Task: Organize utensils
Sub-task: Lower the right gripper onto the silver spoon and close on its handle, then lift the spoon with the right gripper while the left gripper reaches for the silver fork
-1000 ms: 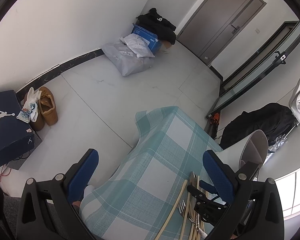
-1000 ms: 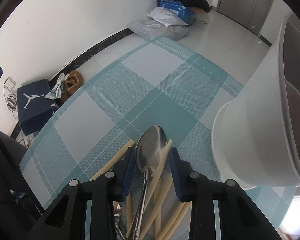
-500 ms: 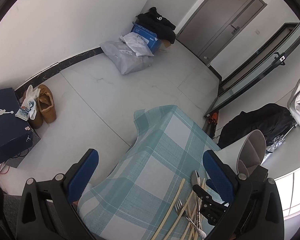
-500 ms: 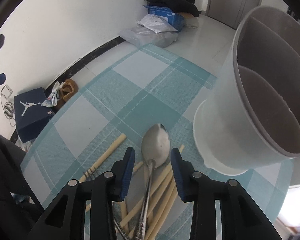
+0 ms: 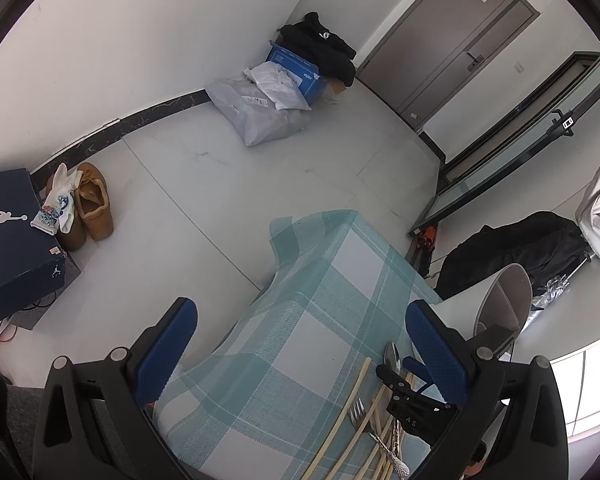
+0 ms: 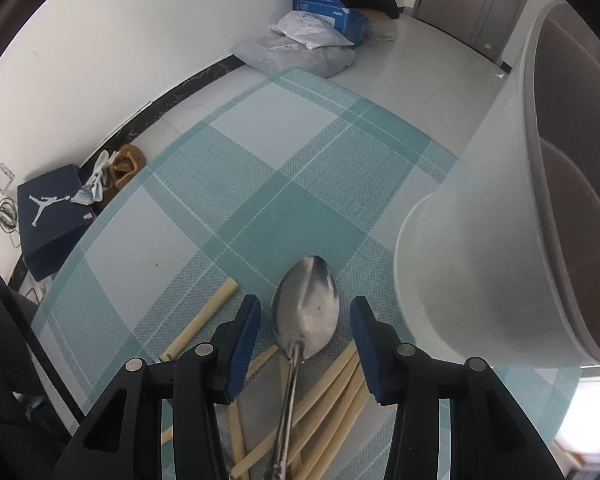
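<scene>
- On the checked tablecloth (image 6: pixel 284 200), lying in a heap: a metal spoon (image 6: pixel 306 312) across a bundle of pale chopsticks (image 6: pixel 332 396), and a fork (image 5: pixel 356 414) beside them in the left wrist view.
- Above the heap, hovering with jaws apart and having just been opening: the right gripper (image 6: pixel 304 336), its blue pads (image 6: pixel 242 344) standing on each side of the spoon bowl, not pressing on it.
- Just to the right of the spoon, standing tilted in the picture: a white utensil holder (image 6: pixel 480 248) with brown compartments inside, nothing visible in them.
- Over the near edge of the table, hanging wide open with nothing between the fingers: the left gripper (image 5: pixel 300 340).
- On the floor by the wall, well apart from the table: a dark shoe box (image 5: pixel 12 236), brown shoes (image 5: pixel 94 204), grey bags (image 5: pixel 268 112).
</scene>
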Action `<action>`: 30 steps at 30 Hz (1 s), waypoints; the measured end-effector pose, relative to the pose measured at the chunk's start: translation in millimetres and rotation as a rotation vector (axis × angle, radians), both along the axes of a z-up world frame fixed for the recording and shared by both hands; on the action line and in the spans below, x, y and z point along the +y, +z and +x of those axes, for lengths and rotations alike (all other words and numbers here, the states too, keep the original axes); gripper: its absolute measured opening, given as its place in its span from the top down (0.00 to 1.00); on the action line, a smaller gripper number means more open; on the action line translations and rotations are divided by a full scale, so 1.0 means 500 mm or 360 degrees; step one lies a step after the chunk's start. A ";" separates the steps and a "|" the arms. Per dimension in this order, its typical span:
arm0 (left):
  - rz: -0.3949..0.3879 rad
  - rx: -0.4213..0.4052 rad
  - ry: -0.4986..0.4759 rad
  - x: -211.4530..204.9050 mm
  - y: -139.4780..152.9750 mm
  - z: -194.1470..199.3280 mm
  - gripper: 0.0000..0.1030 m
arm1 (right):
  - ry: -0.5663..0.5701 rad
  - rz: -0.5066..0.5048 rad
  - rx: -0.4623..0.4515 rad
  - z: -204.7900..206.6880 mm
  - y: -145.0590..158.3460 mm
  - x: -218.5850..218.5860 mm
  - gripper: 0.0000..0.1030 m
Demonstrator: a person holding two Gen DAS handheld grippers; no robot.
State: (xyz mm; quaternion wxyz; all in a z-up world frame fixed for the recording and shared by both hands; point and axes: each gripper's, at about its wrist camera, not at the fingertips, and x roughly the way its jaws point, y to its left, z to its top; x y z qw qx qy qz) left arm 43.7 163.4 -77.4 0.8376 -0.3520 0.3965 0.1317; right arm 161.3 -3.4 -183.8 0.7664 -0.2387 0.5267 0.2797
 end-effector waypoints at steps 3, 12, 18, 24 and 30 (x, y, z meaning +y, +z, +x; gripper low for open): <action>0.0003 -0.0002 -0.0011 -0.003 0.001 0.001 0.01 | -0.0012 0.0031 0.0040 0.004 -0.001 -0.006 0.55; 0.0037 0.0034 -0.0008 -0.004 -0.005 0.004 0.01 | 0.0020 0.0074 0.0046 -0.002 0.005 -0.002 0.67; 0.0082 0.0064 -0.0019 -0.015 -0.008 0.009 0.01 | -0.0043 0.0181 0.0055 -0.008 0.023 -0.029 0.67; 0.0152 0.0101 -0.0066 -0.036 -0.012 0.019 0.01 | -0.0083 0.0336 -0.0018 -0.038 0.069 -0.064 0.67; 0.0180 0.0131 -0.0214 -0.073 -0.023 0.027 0.01 | -0.0157 0.0474 -0.0092 -0.073 0.102 -0.123 0.67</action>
